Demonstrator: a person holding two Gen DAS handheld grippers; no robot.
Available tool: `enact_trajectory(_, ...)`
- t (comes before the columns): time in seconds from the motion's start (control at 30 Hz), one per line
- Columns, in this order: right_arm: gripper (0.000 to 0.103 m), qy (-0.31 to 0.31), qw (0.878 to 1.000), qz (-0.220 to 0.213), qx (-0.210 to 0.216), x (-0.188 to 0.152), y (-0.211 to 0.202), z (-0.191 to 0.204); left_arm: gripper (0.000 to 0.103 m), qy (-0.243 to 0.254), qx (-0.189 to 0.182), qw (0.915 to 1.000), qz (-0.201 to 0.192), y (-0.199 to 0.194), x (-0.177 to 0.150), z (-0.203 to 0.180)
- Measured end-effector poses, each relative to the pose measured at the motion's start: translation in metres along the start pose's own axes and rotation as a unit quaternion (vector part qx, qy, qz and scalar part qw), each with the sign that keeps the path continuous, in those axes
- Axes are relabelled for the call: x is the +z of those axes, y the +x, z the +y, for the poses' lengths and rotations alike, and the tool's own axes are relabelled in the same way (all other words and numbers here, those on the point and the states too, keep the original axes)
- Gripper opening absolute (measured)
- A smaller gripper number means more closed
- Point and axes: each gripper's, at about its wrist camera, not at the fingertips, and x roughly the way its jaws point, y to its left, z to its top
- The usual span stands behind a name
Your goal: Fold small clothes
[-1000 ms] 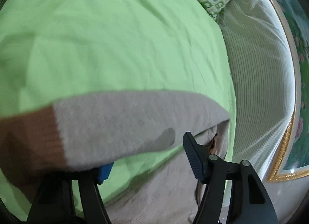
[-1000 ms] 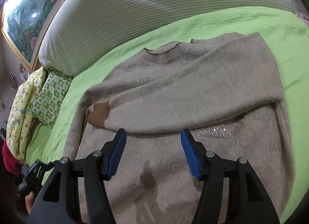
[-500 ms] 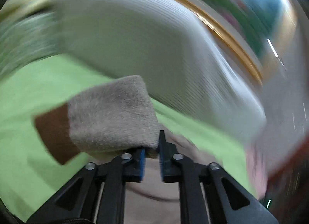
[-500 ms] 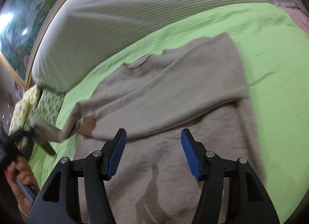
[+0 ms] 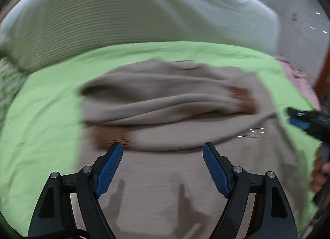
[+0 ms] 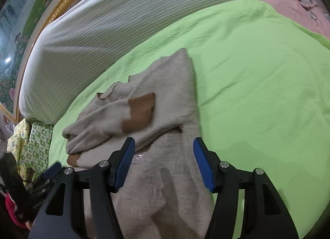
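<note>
A beige knit sweater [image 5: 175, 177] with brown cuffs lies on the green bedsheet [image 5: 41, 136]. Both sleeves are folded across its chest; one brown cuff [image 5: 243, 98] rests at the right, the other [image 5: 111, 136] at the left. My left gripper [image 5: 163, 166] is open and empty above the sweater's lower body. In the right wrist view the sweater [image 6: 165, 187] has the upper cuff [image 6: 140, 113] on top. My right gripper [image 6: 164, 162] is open and empty above the sweater's right side. It also shows at the right edge of the left wrist view [image 5: 303, 121].
A white ribbed headboard cushion [image 5: 134, 12] stands behind the bed. A green patterned pillow [image 6: 39, 146] lies at the left. A pink blanket [image 6: 292, 10] lies at the far right. A gold-framed picture [image 6: 31, 12] hangs behind.
My left gripper carried the left sleeve across the sweater's chest, let it go and opened. My right gripper shifted toward the sweater's right side.
</note>
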Motion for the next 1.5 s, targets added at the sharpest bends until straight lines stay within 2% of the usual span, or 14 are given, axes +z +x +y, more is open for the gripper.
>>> enact_trajectory(0.2, 0.06, -0.03, 0.999, 0.022, 0.04, 0.006, 0.035, 0.042, 0.08, -0.062, 0.077, 0.9941, 0.044, 0.041, 0.009, 0.105)
enact_trajectory(0.37, 0.06, 0.022, 0.996, 0.069, 0.052, 0.009, 0.078, 0.051, 0.079, -0.04, 0.047, 0.9961, 0.064, 0.08, 0.033, 0.107)
enact_trajectory(0.5, 0.06, 0.079, 0.993, 0.08, 0.045, 0.01, 0.105, 0.045, 0.077, -0.012, 0.075, 0.9941, 0.078, 0.111, 0.041, 0.106)
enact_trajectory(0.63, 0.057, 0.136, 0.989, 0.048, 0.036, 0.016, 0.115, 0.034, 0.066, -0.046, 0.058, 0.994, 0.081, 0.125, 0.05, 0.12)
enact_trajectory(0.67, 0.043, 0.133, 0.99, 0.041, 0.029, 0.018, 0.114, 0.036, 0.06, -0.06, 0.053, 0.9934, 0.082, 0.132, 0.054, 0.123)
enact_trajectory(0.7, 0.015, 0.13, 0.99, 0.038, 0.031, 0.019, 0.115, 0.037, 0.057, -0.071, 0.048, 0.993, 0.081, 0.134, 0.057, 0.125)
enact_trajectory(0.73, 0.009, 0.13, 0.99, 0.036, 0.049, 0.021, 0.116, 0.039, 0.05, -0.078, 0.046, 0.9928, 0.078, 0.136, 0.059, 0.124)
enact_trajectory(0.77, 0.009, 0.131, 0.989, 0.03, 0.06, 0.025, 0.114, 0.041, 0.045, -0.089, 0.048, 0.9923, 0.071, 0.136, 0.064, 0.125)
enact_trajectory(0.8, 0.009, 0.128, 0.989, 0.022, 0.07, 0.029, 0.11, 0.043, 0.029, -0.097, 0.058, 0.9913, 0.067, 0.135, 0.067, 0.125)
enact_trajectory(0.9, 0.009, 0.08, 0.99, -0.041, 0.109, 0.056, 0.068, 0.068, 0.027, -0.136, 0.053, 0.9885, 0.04, 0.119, 0.075, 0.129)
enact_trajectory(1.0, 0.009, 0.02, 0.984, -0.114, 0.137, 0.081, 0.006, 0.086, 0.033, -0.124, 0.047, 0.9912, -0.001, 0.095, 0.077, 0.118)
enact_trajectory(1.1, 0.009, -0.003, 0.984, -0.14, 0.109, 0.086, -0.015, 0.077, 0.037, -0.079, 0.059, 0.9951, -0.001, 0.097, 0.073, 0.099)
enact_trajectory(1.33, 0.009, 0.045, 0.999, -0.024, 0.011, 0.04, 0.058, -0.001, 0.03, -0.062, 0.061, 0.9953, 0.041, 0.114, 0.046, 0.094)
enact_trajectory(1.5, 0.009, 0.056, 0.998, -0.021, 0.016, 0.04, 0.064, -0.008, 0.025, -0.079, 0.039, 0.9953, 0.039, 0.1, 0.036, 0.104)
